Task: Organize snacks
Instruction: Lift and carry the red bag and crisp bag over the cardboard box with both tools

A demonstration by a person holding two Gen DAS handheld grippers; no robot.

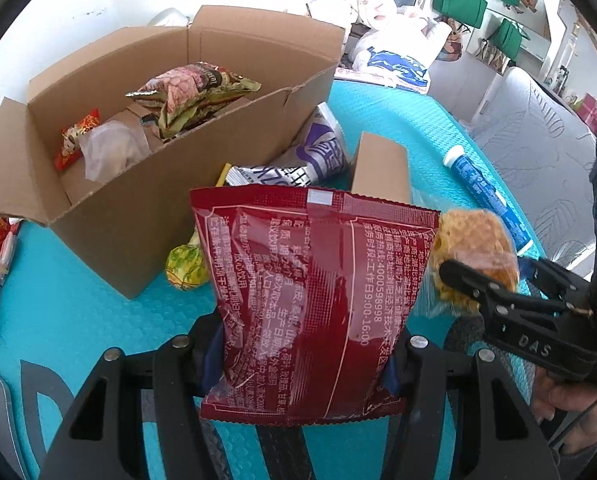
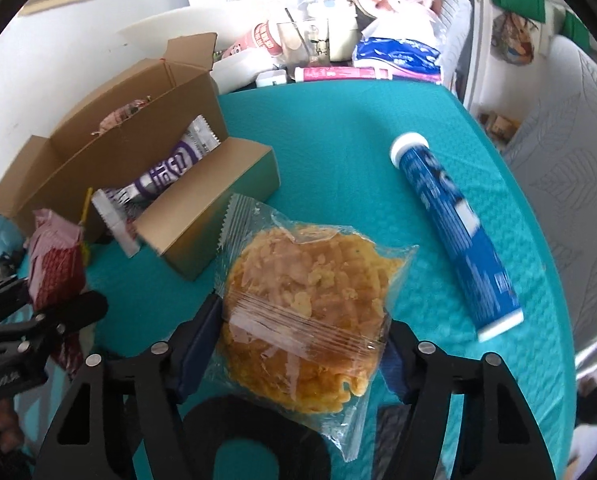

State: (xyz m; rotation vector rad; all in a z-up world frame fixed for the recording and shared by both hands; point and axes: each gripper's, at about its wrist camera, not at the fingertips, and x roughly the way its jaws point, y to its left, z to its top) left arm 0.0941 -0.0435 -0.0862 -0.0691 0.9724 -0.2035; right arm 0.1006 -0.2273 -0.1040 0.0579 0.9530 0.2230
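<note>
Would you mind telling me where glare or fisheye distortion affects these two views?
Left wrist view: the red packet shows white sheen across its print, and the cardboard box bows near the rim. Right wrist view: glare streaks the clear-wrapped cake; the blue tube looks soft and curved.

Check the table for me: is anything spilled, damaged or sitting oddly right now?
Nothing spilled or torn. One oddity: the purple-and-white snack packet lies wedged between the big cardboard box and the small box, not inside either. The blue tube lies on its side on the teal mat.
</note>
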